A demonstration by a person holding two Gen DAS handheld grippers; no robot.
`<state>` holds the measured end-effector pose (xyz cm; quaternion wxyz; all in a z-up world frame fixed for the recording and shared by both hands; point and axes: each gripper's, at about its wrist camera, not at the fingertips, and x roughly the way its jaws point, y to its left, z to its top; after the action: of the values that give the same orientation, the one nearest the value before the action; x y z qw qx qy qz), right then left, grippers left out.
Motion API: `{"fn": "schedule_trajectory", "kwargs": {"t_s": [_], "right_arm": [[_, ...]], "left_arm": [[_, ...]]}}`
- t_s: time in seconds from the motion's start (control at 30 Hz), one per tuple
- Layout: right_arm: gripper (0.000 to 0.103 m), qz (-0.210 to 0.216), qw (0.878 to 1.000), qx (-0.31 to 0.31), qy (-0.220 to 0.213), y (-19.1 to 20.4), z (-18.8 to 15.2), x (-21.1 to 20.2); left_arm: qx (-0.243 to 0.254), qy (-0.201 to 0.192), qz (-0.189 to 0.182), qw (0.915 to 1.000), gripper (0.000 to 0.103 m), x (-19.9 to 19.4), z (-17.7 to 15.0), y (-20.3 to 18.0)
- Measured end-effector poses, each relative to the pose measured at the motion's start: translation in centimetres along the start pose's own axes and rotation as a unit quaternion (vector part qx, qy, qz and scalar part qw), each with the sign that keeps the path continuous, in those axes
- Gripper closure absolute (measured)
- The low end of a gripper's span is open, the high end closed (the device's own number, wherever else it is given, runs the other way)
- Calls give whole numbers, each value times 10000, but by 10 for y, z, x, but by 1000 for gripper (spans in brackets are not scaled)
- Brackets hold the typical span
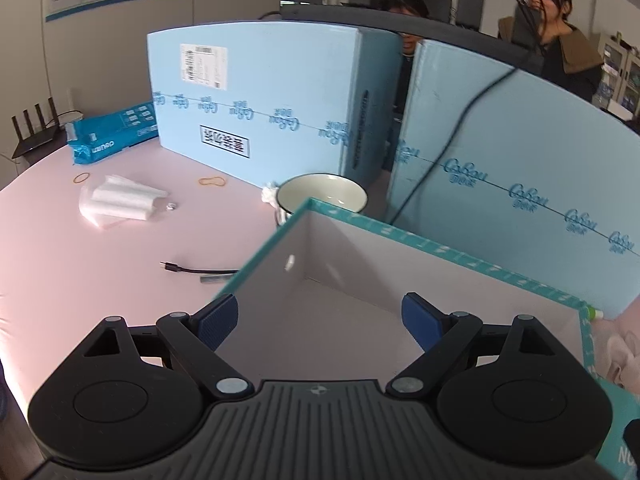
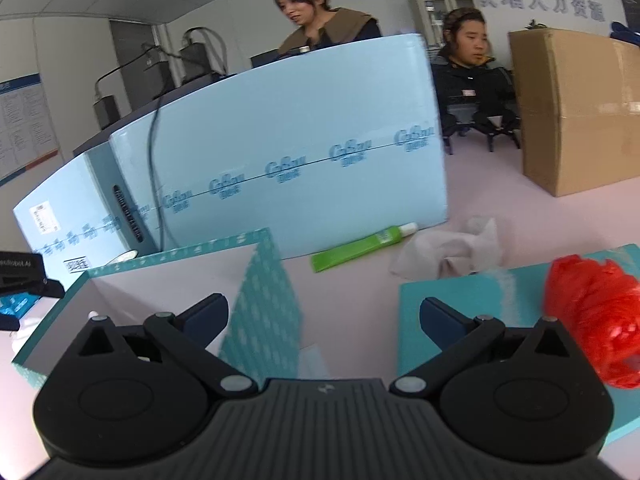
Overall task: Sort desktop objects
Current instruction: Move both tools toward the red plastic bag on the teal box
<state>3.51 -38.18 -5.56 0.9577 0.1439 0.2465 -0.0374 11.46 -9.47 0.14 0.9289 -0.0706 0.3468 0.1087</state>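
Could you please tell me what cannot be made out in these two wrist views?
- Left wrist view: the black cable on the pink table runs behind the open teal-rimmed cardboard box; its far end is hidden.
- Left wrist view: the white enamel mug is partly hidden behind that box's corner.
- Right wrist view: the red plastic bag is blurred; any contents cannot be told.

Left gripper: jaws wide apart, nothing between the pads, angled downward. Right gripper: jaws wide apart, empty, angled downward.
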Motion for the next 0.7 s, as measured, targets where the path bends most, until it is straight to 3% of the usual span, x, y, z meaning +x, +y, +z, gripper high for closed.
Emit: {"fn": "schedule_trajectory", "kwargs": {"t_s": [0.37, 0.7], "right_arm": [[0, -559, 9982, 93, -182, -25, -1, -23], [0, -700, 9972, 1, -262, -36, 0, -39]], "left_arm": [[345, 60, -320, 9989, 16, -3, -8, -34], [441, 81, -491, 9978, 16, -13, -13, -53]]}}
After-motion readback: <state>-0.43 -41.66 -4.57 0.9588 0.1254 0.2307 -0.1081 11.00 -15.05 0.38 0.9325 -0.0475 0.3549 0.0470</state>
